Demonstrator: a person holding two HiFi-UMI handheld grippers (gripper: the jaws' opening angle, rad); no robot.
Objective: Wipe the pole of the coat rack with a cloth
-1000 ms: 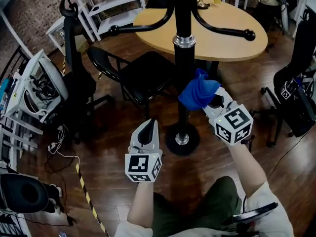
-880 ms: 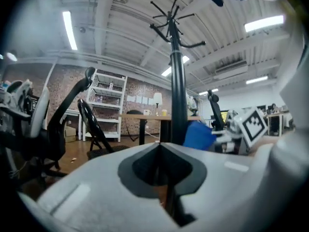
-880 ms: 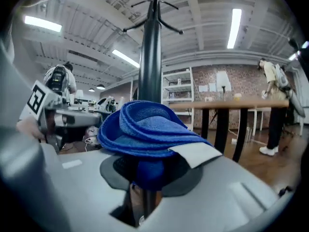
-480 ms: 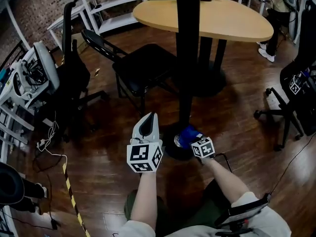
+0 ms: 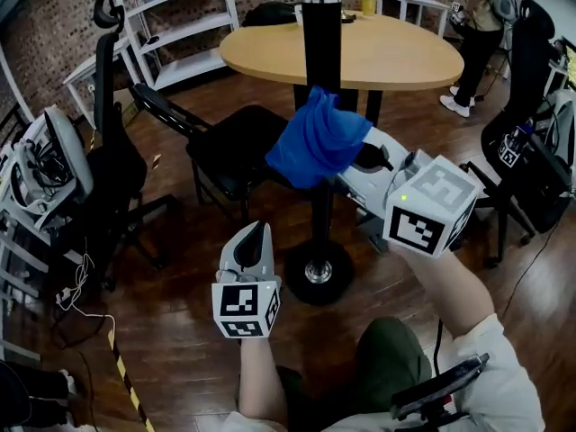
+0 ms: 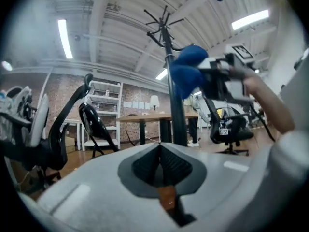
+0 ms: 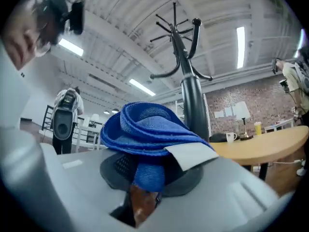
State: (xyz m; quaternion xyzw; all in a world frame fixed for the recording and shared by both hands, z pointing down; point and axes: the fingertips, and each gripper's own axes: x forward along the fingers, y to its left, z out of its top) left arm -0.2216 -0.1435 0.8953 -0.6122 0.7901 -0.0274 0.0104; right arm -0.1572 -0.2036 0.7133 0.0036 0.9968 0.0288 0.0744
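Note:
The black pole of the coat rack rises from a round base on the wood floor. My right gripper is shut on a blue cloth, and the cloth lies against the pole about mid-height. In the right gripper view the folded cloth bulges over the jaws with the pole just behind it. My left gripper hangs lower, left of the base, shut and empty. In the left gripper view the pole and the cloth show ahead.
A round wooden table stands right behind the pole. A black folding chair sits left of it, office chairs at the left and right. White shelves line the back wall. A person stands at the far right.
My right gripper has risen with the blue cloth from the foot of the pole up to mid-height. The left gripper has stayed low beside the base.

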